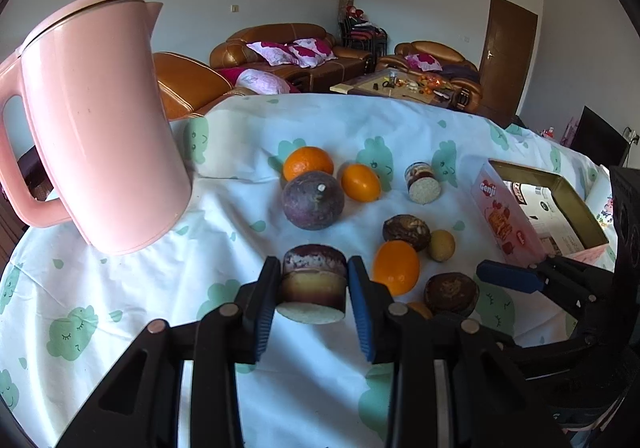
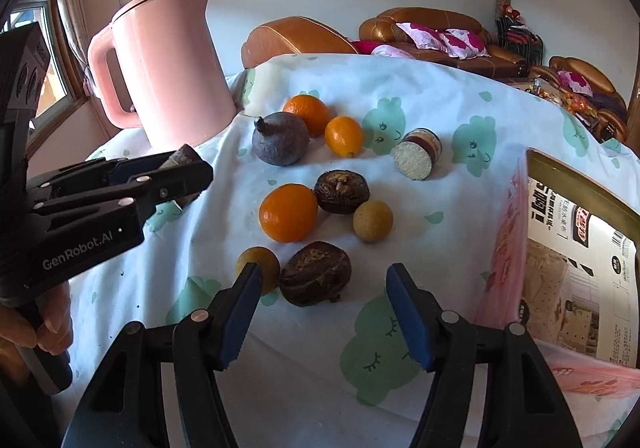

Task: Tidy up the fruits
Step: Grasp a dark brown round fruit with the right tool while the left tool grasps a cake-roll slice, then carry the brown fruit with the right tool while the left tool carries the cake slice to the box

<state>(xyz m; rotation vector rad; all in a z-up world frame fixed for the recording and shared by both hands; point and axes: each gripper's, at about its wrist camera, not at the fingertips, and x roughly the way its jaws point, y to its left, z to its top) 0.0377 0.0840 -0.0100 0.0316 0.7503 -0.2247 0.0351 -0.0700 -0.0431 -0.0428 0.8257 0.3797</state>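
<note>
My left gripper [image 1: 314, 284] is shut on a short sugarcane piece [image 1: 314, 288] and holds it above the cloth; it also shows in the right wrist view [image 2: 180, 164]. My right gripper [image 2: 320, 312] is open over the cloth, just in front of a dark water chestnut [image 2: 315, 273]; a small longan [image 2: 256, 266] touches its left finger. Beyond lie an orange [image 2: 288, 213], another water chestnut [image 2: 341, 192], a second longan [image 2: 372, 220], a purple passion fruit [image 2: 280, 138], two more oranges [image 2: 306, 112] and a second sugarcane piece [image 2: 418, 154].
A pink kettle [image 1: 100, 120] stands at the left of the cloth-covered table [image 1: 120, 308]. An open pink box [image 2: 560, 248] lies at the right edge. Sofas and a coffee table stand behind.
</note>
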